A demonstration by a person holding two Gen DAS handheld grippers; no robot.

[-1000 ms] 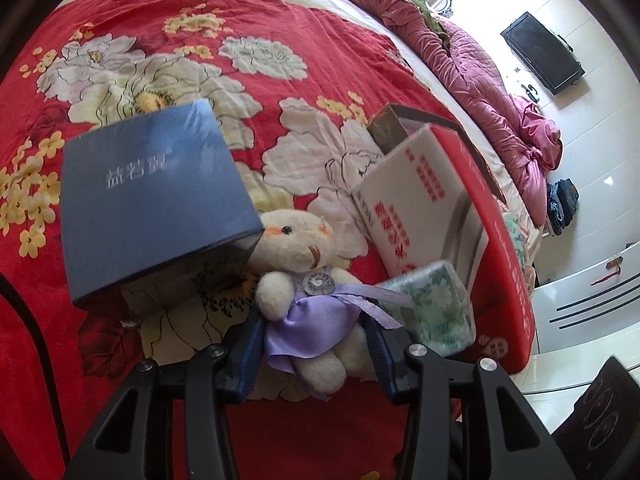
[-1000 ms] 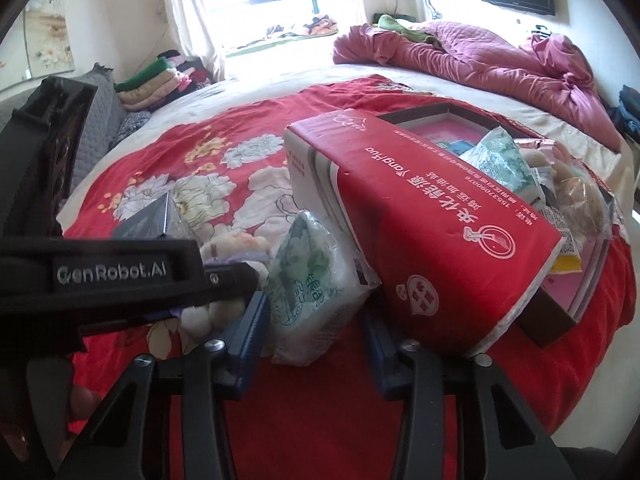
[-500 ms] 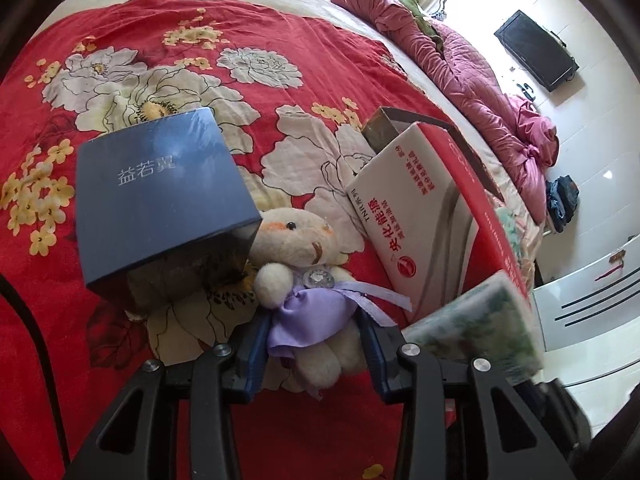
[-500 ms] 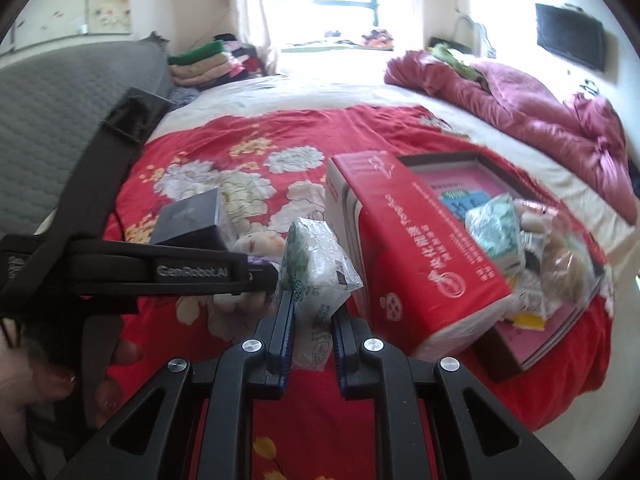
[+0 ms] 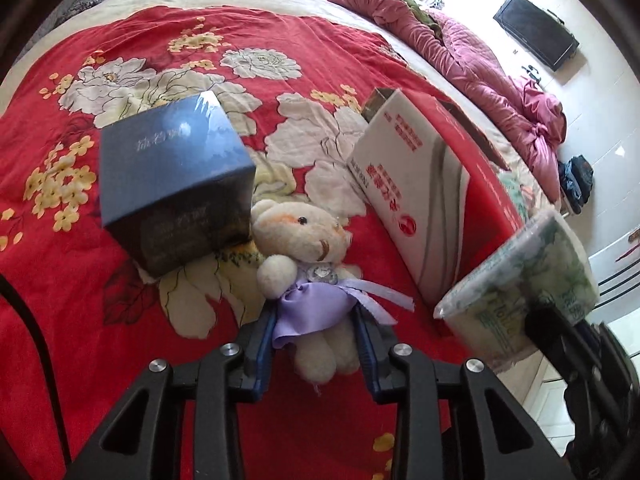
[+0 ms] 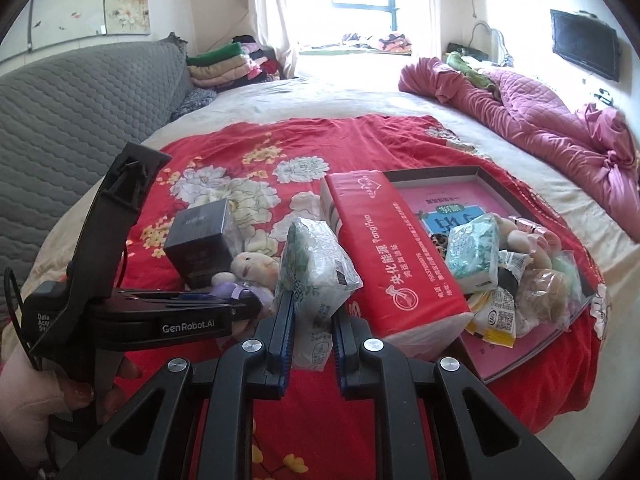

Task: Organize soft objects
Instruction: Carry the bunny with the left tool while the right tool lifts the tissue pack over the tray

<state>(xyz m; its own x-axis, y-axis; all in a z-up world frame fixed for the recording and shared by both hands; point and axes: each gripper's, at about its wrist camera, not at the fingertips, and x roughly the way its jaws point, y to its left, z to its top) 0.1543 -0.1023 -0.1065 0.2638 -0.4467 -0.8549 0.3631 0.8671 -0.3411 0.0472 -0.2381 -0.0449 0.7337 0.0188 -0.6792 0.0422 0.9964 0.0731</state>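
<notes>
A cream teddy bear [image 5: 308, 264] in a purple dress lies on the red floral bedspread [image 5: 160, 60]. My left gripper [image 5: 316, 320] is shut on its body. The bear also shows in the right wrist view [image 6: 252, 270], beside the left gripper [image 6: 240, 304]. My right gripper [image 6: 312, 312] is shut on a green-patterned tissue pack [image 6: 316, 268] and holds it above the bed. That pack shows in the left wrist view [image 5: 520, 292] at the right. A shallow box tray [image 6: 552, 220] to the right holds several soft items.
A dark blue box [image 5: 172, 184] stands left of the bear. A long red and white carton [image 6: 392, 256] lies between the bear and the tray. A crumpled pink quilt [image 6: 540, 104] lies at the far right. A grey headboard [image 6: 80, 100] is at the left.
My right gripper closed on the tissue pack and lifted it off the bed. My left gripper closed tighter on the bear and raised it a little.
</notes>
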